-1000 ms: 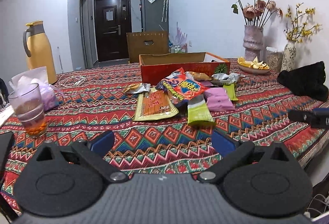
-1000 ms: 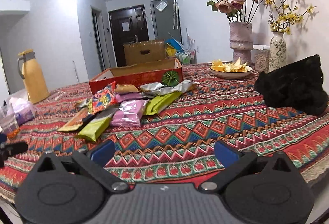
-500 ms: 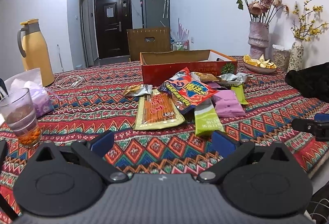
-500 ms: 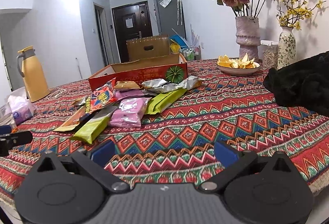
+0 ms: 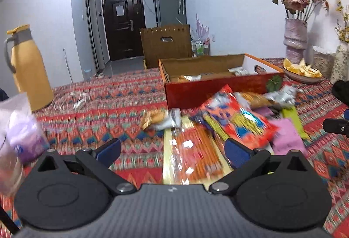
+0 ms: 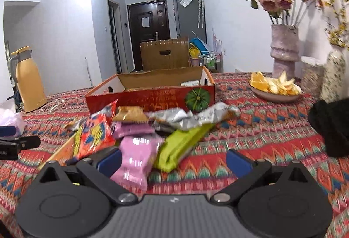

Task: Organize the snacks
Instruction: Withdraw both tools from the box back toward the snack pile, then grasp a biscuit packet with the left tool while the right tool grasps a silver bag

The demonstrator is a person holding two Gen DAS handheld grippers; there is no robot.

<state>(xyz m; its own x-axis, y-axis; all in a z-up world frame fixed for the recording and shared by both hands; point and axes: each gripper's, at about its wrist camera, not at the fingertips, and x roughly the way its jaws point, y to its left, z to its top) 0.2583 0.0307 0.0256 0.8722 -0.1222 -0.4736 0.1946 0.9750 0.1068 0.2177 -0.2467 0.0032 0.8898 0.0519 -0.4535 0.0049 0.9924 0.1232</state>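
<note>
With both tools spread wide and carrying nothing, you're lined up on the heap. Your left gripper [image 5: 172, 149] hovers over the gold-edged pack of orange sticks [image 5: 193, 158], which lies flat on the patterned tablecloth [image 5: 122, 102] right between the fingers. Your right gripper [image 6: 173, 160] sits low, with the pink packet [image 6: 136, 156] by its left finger and the green bar wrapper [image 6: 182, 144] running up the middle.

Beyond them lies the rest of the pile: the red-and-yellow crinkly bag [image 5: 233, 120], the silver foil wrappers [image 6: 192, 116] and a small biscuit pack [image 6: 130, 115], all loosely overlapping just in front of the red cardboard box [image 6: 152, 99], which already holds a few items.

These look light, thin and slick, I'd say. Foil and film will likely slide and crumple instead of resisting, so pinch a sealed end or a long edge, not the puffy middle. The stick pack looks stiffest, though its contents may snap; take it by the rim. Watch that a neighbour doesn't get dragged along from the overlap.
</note>
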